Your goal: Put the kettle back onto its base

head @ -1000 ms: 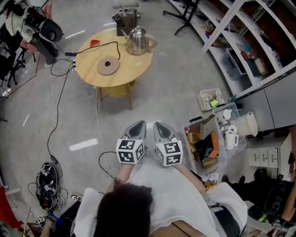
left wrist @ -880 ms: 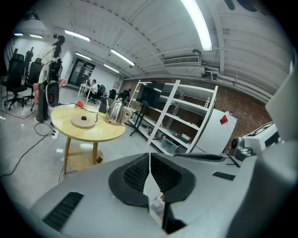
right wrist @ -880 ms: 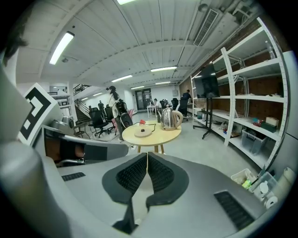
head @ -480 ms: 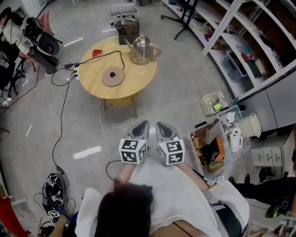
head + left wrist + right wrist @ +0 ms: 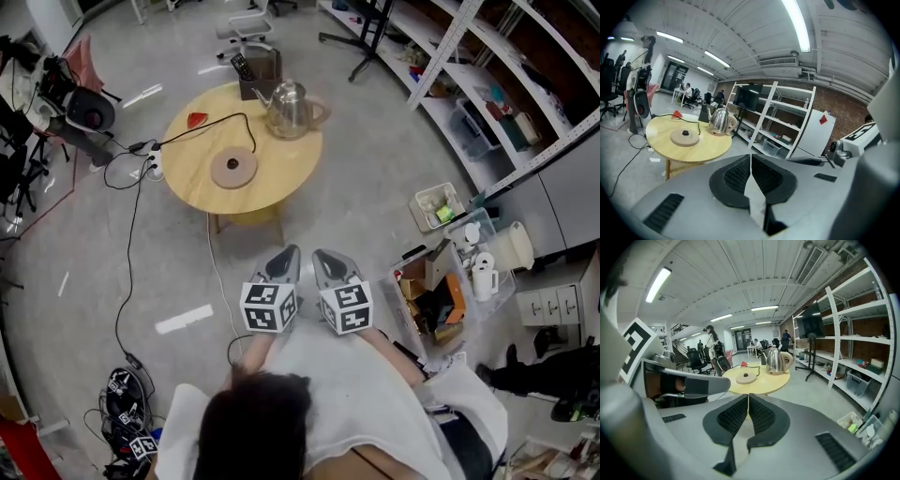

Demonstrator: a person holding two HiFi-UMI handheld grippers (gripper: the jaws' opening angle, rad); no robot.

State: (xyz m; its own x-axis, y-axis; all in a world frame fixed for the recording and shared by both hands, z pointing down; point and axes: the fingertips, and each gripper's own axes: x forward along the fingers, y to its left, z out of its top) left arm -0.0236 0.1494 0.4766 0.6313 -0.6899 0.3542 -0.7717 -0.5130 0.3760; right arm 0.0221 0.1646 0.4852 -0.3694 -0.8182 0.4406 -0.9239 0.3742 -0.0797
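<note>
up top in the head view, the kettle (image 5: 292,108) sits upper right of its base (image 5: 233,168), well ahead of left gripper (image 5: 284,255) and right gripper (image 5: 325,255), both jaws shut empty, right one probably nearer.

- Kettle (image 5: 291,108), at the table's 1 o'clock: polished metal body, mirror-glossy; handle (image 5: 322,110) smooth cream plastic.
- Base (image 5: 233,168): matt tan disc with a dark stud at its middle.
- Table (image 5: 281,169): pale wood top, smooth, with a satin sheen.
- Floor (image 5: 375,216): smooth grey, concrete-like, with faint glare.
- Left gripper (image 5: 750,157) and right gripper (image 5: 746,397): matt grey plastic shells; black pads (image 5: 732,418) finely ribbed, rubbery-looking.
- Marker cubes (image 5: 269,307): matt, black print on white.
- Top (image 5: 347,394), at 6 o'clock: soft white cloth.
</note>
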